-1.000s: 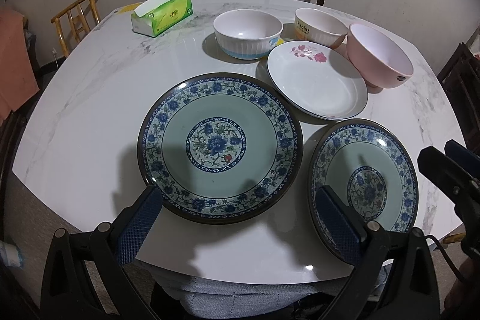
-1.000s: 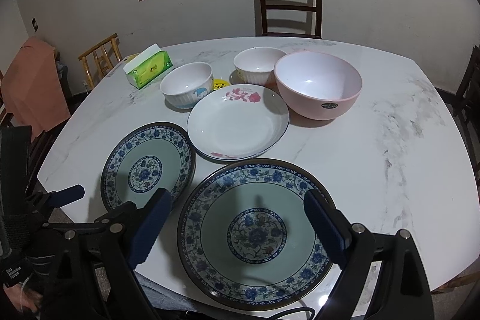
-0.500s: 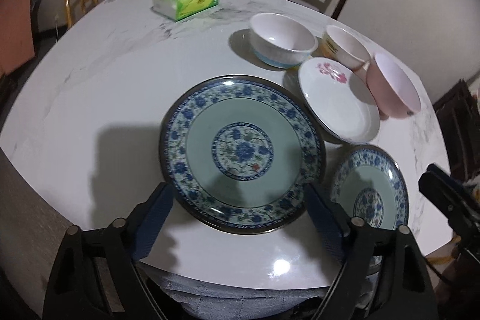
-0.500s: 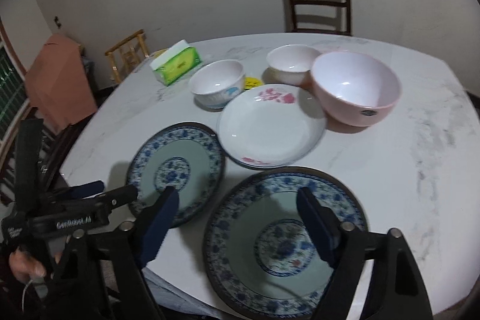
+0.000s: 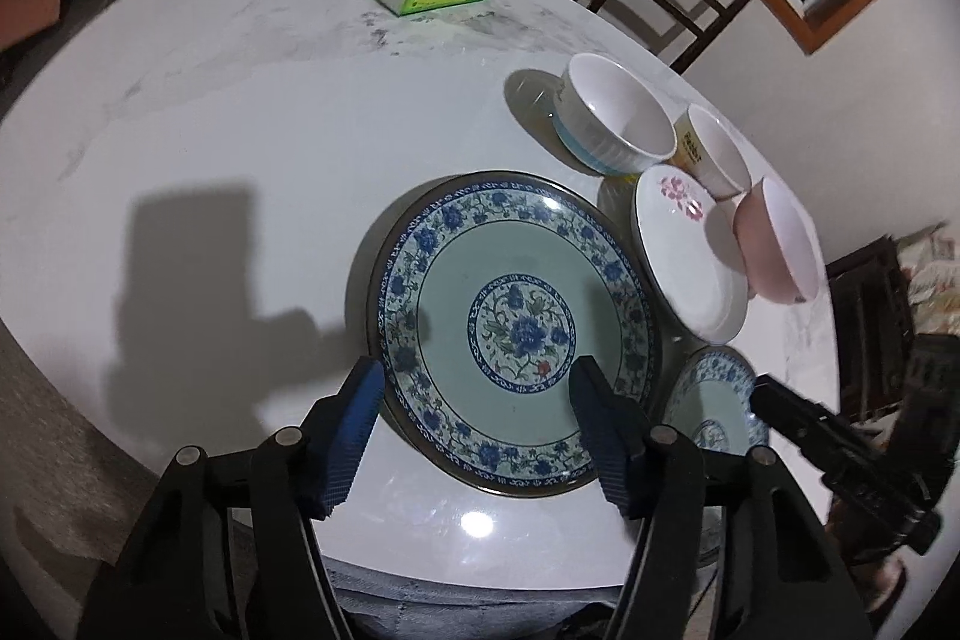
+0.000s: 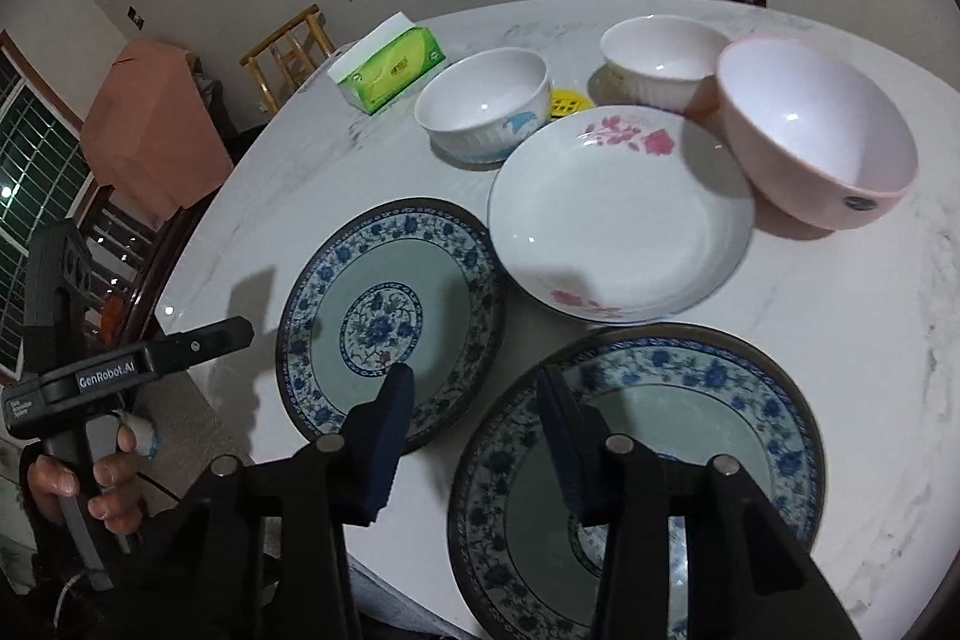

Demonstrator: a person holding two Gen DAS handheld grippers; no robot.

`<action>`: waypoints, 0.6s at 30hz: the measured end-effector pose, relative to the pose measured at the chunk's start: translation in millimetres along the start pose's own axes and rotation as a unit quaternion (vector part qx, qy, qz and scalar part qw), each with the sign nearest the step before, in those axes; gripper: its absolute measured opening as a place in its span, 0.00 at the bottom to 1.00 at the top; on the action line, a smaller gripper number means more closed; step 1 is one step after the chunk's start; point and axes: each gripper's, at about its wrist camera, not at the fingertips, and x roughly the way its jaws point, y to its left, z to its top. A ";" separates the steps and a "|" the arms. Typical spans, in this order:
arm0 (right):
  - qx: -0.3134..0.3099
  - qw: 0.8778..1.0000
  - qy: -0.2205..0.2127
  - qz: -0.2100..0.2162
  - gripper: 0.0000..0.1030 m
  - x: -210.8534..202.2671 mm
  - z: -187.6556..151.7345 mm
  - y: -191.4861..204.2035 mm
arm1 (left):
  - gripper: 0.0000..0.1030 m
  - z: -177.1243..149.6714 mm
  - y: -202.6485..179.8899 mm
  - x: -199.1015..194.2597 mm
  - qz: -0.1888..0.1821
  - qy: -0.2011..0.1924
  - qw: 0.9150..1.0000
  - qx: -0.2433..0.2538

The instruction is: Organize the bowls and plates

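While both claws gape wide, I log pink bowl [image 6: 822,124] at 1 o'clock, holding nothing.

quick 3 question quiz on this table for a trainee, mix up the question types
1. True or false: the white plate with pink flowers lies stacked on a blue floral plate.
2. How many bowls stand on the white marble table?
3. Over which plate does the left gripper hover: A the large blue-rimmed floral plate, B the small blue floral plate?

Key: 1 false; 2 three; 3 A
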 end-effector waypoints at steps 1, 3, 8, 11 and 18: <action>0.005 1.000 0.005 0.004 0.42 3.3 2.3 -0.9 | 0.58 3.0 5.1 1.5 -0.006 0.004 1.000 -0.010; 0.013 1.000 0.013 0.013 0.41 9.9 5.7 -4.3 | 0.58 6.7 11.9 4.2 -0.015 0.011 1.000 -0.023; 0.035 0.998 0.040 0.026 0.39 32.4 14.7 -12.1 | 0.58 13.1 27.7 13.6 -0.027 0.029 0.998 -0.053; 0.041 0.998 0.049 0.030 0.38 41.5 17.9 -14.4 | 0.56 14.3 35.5 18.8 -0.031 0.035 0.997 -0.066; 0.050 0.996 0.066 0.029 0.35 59.9 25.0 -17.7 | 0.50 18.0 44.6 28.2 -0.032 0.043 0.996 -0.068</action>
